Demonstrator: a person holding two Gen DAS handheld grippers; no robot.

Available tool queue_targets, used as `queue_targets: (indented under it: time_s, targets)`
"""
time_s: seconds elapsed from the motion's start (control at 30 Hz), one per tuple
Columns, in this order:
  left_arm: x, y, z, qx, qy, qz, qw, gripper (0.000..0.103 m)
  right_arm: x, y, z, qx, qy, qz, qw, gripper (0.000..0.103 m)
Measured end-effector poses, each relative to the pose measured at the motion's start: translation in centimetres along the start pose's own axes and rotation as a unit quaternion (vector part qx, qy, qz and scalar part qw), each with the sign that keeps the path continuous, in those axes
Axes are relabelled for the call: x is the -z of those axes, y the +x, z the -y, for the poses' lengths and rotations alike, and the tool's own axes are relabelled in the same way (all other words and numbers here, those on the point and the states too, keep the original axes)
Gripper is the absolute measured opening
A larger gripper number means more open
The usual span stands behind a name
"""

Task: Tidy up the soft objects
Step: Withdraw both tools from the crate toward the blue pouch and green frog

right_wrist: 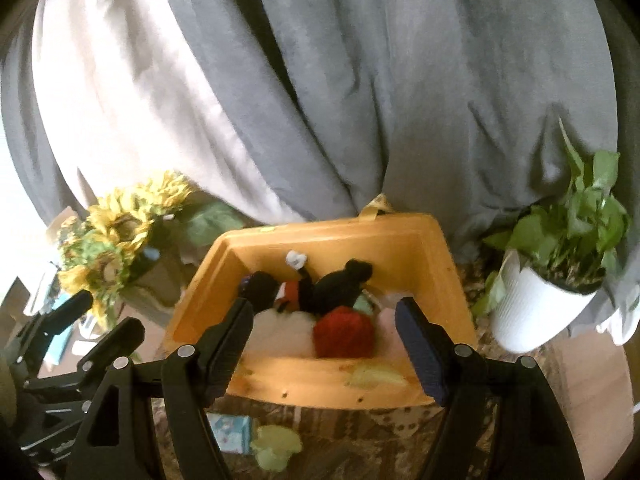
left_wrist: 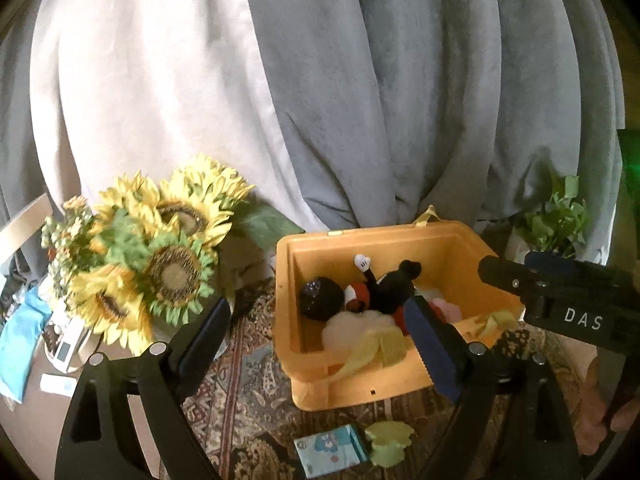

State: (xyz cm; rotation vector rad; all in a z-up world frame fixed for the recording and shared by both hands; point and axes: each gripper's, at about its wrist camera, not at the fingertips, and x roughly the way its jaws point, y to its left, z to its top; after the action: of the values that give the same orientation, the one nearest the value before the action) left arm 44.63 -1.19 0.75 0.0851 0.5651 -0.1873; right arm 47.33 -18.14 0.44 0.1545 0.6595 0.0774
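An orange bin stands on a patterned rug and holds several soft toys: a black mouse plush, a dark ball, a red plush and white fluff. A pale green soft toy and a light blue packet lie on the rug in front of the bin. My left gripper is open and empty, above the bin's left front. My right gripper is open and empty over the bin; it also shows in the left wrist view.
Artificial sunflowers stand left of the bin. A potted green plant in a white pot stands to its right. Grey and white curtains hang behind. Clutter lies at the far left.
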Motion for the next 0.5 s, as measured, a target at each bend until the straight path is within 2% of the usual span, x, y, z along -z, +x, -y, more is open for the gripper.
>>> queue_targets:
  time_s: [0.23,0.5]
  targets:
    - [2.1,-1.6,-0.9,-0.01,-0.016,-0.003,0.9998,0.091,2.2,-1.4,-0.9,-0.016,0.005,-0.002,1.0,0.075]
    - [5.2,-1.8,-2.1,-0.008,-0.035,-0.033,0.9988,0.092,5.1,-1.1,-1.9,-0.03,0.005,-0.028,0.999,0.074]
